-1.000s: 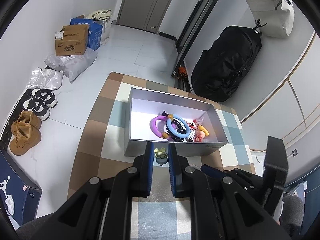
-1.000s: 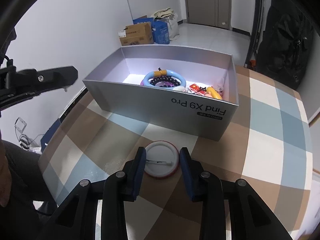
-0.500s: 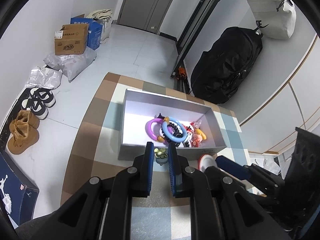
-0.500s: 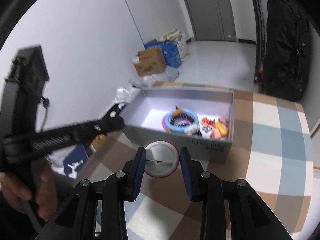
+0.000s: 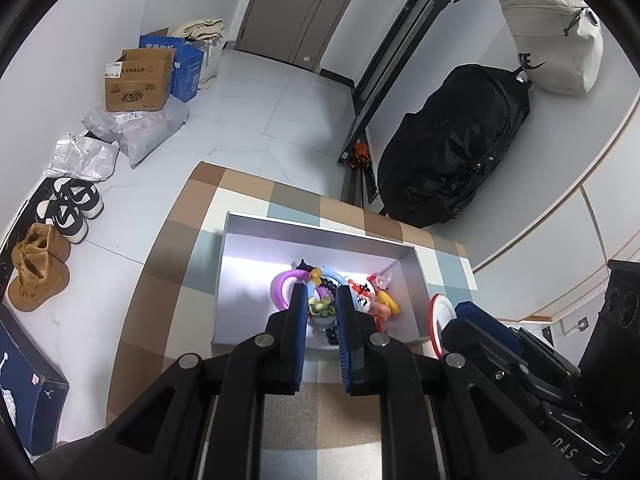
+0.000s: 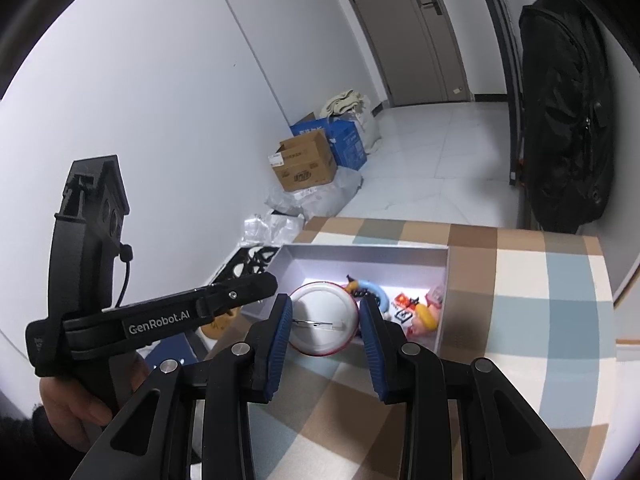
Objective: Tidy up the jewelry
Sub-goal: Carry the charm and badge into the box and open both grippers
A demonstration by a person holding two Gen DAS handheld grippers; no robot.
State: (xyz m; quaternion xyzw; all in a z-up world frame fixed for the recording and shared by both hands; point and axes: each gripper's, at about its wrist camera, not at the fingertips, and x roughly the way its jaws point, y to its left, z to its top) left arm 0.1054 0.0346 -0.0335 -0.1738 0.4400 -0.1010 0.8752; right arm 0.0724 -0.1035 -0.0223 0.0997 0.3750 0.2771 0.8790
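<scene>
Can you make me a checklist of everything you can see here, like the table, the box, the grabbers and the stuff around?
Surface: checked tablecloth over the table.
Job's things: grey box holding rings, beads and charms; round badge; small green clip.
Clutter: nothing seen on the table.
Grippers: left gripper shut on the clip; right gripper shut on the badge, both above the box.
Cables: short black cord on the left gripper.
Surroundings: cardboard boxes, shoes, black bag.
</scene>
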